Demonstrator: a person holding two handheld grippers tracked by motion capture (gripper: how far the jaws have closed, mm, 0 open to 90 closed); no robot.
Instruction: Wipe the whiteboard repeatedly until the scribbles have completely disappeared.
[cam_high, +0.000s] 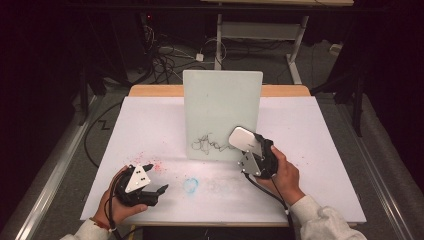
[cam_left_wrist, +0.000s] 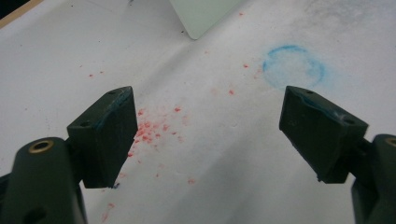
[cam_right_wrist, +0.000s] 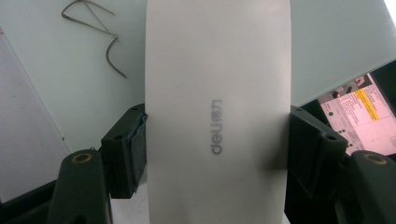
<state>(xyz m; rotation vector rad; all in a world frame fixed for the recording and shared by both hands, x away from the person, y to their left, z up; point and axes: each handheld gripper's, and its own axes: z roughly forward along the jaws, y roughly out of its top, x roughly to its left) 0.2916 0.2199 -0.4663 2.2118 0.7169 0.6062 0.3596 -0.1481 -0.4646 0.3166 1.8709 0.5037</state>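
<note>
Eraser (cam_right_wrist: 217, 112), white, smooth, oblong, grey logo, clamped between right gripper (cam_right_wrist: 217, 154) jaws

The one word I can read is "deli", printed in grey on the back of the white eraser (cam_right_wrist: 217, 112) that the right hand-held gripper (cam_right_wrist: 217, 154) clamps between its jaws; in the right gripper view the letters run lengthwise along the eraser's body and appear turned on their side. Behind it, on the upright whiteboard (cam_right_wrist: 327, 42), there is a dark scribble (cam_right_wrist: 100, 32), but it forms no letters or numbers. At the right edge of that view sits a small pink and yellow label (cam_right_wrist: 359, 112) with lines of print, too small and blurred to make out. The blue ring (cam_left_wrist: 293, 65) on the counter (cam_left_wrist: 210, 154) is a smudge, not a sign.
</note>
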